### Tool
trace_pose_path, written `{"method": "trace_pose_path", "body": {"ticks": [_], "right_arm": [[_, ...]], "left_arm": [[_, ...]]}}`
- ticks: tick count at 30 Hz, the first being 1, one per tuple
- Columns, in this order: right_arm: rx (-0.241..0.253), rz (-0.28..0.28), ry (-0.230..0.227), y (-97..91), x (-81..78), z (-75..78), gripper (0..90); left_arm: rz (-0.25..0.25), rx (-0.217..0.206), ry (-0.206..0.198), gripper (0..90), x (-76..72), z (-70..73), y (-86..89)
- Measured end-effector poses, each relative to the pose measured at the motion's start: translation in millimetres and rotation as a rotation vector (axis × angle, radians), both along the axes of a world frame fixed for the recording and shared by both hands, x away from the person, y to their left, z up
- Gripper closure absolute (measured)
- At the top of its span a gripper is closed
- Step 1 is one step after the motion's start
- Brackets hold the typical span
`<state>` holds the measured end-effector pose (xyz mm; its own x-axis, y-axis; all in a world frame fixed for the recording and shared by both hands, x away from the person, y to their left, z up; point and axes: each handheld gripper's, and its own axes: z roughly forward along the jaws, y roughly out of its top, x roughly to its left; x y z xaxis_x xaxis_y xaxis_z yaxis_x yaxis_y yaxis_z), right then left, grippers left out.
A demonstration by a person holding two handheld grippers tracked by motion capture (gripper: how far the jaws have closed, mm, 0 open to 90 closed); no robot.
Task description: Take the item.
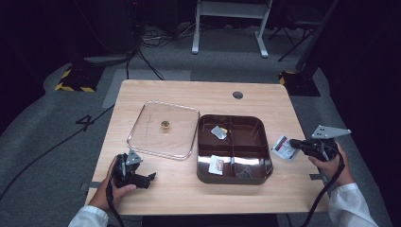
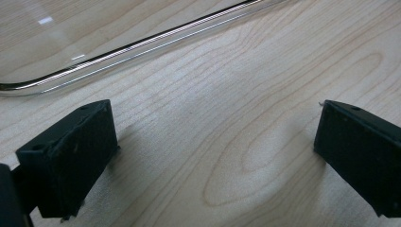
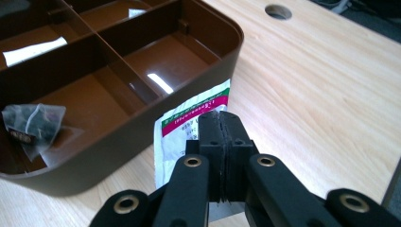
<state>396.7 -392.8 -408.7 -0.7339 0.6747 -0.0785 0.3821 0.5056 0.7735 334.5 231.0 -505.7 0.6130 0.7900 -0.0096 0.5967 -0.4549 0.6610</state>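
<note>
The right hand-held gripper (image 3: pixel 222 124) is clamped tight on a sachet (image 3: pixel 189 118) just right of the brown tray (image 3: pixel 142 137). Lift it over the rim, into a free compartment. The left hand-held gripper (image 2: pixel 213 156) rests wide open, empty, on the surface (image 2: pixel 246 71).

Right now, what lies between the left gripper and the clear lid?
Nothing: in the left gripper view only bare wooden table separates the open left gripper from the rim of the clear lid.
</note>
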Motion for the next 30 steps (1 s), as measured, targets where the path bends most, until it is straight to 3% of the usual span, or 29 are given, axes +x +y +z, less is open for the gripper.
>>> {"method": "trace_pose_path", "body": {"ticks": [18, 23, 30], "right_arm": [[-0.019, -0.04, 0.084, -12.3, 1.0, -46.1, 89.3], [0.001, -0.051, 0.092, -14.3, 3.8, -51.8, 89.2], [-0.022, -0.068, 0.098, -11.0, 8.0, -56.4, 83.4]], "left_arm": [[0.0, 0.0, 0.0, 0.4, 0.0, 0.0, 0.0], [0.0, 0.0, 0.0, 0.4, 0.0, 0.0, 0.0], [0.0, 0.0, 0.0, 0.4, 0.0, 0.0, 0.0]]}}
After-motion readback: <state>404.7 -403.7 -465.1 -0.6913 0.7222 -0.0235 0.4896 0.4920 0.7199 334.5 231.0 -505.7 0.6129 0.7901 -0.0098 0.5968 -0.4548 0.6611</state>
